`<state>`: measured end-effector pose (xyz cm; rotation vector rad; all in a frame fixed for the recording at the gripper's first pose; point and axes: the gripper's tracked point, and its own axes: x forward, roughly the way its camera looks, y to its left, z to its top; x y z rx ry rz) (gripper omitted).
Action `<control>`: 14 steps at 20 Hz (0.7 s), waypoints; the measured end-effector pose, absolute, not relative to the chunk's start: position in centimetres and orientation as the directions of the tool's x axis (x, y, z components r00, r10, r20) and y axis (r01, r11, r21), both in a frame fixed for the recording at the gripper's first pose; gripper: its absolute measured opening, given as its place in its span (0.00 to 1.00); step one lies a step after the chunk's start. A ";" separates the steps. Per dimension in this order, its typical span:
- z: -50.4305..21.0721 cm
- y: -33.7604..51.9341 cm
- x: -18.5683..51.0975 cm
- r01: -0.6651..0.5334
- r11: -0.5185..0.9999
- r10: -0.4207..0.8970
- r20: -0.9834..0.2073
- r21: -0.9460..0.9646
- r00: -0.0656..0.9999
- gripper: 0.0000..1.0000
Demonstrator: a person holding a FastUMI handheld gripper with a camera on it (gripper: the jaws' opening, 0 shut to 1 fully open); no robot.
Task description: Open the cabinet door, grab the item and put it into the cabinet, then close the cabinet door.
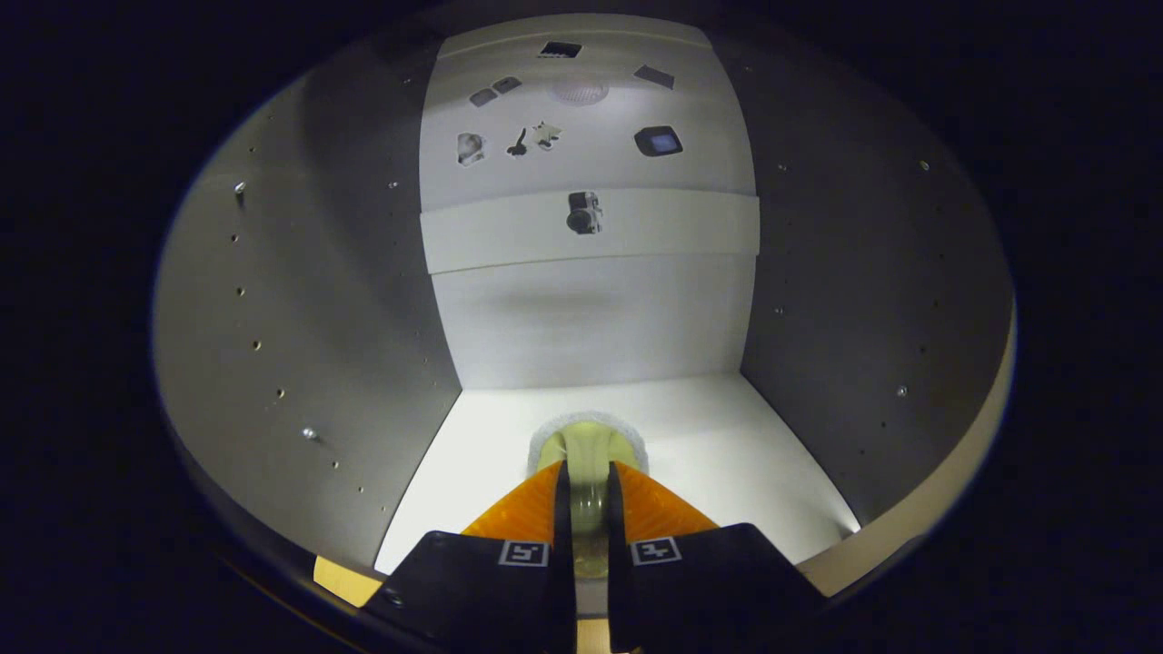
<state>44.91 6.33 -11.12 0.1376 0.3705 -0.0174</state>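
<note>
Reaching into the open cabinet [300, 300], the hand-held gripper [589, 480] has its two fingers drawn close together, clamped on a pale yellow-green, glassy-looking item [589, 447] that sits between them. The item is rounded and translucent, with a soft sheen on the part lying in the narrow gap between the fingers; its far end bulges out just beyond the fingertips at 12 o'clock. A ring of white, foam-like netting wraps around that far end like a collar. Whether the item rests on the cabinet floor [727, 454] or is held just above it cannot be told.

The cabinet floor is white and brightly lit, spreading from the fingers toward the back wall [591, 327]. Grey side walls rise at 9 and 3 o'clock, each dotted with rows of small holes and a few metal pegs. At 12 o'clock, well beyond the item, a white shelf edge [509, 232] crosses the back wall, carrying a small dark picture of a camera [584, 213]. Above it, further small dark stickers [658, 141] are scattered over the white surface.
</note>
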 end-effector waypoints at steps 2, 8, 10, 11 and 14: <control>-11.7 6.4 45.8 0.054 0.989 0.002 -0.376 0.137 0.926 0.21; -12.3 6.2 46.5 0.082 0.984 -0.013 -0.393 0.157 0.919 0.52; -11.2 6.2 46.0 0.079 0.983 -0.013 -0.368 0.165 0.930 0.75; -10.4 6.3 45.7 0.076 0.982 -0.011 -0.351 0.172 0.936 0.86; -6.5 6.3 43.7 0.048 0.982 0.000 -0.256 0.182 0.967 0.97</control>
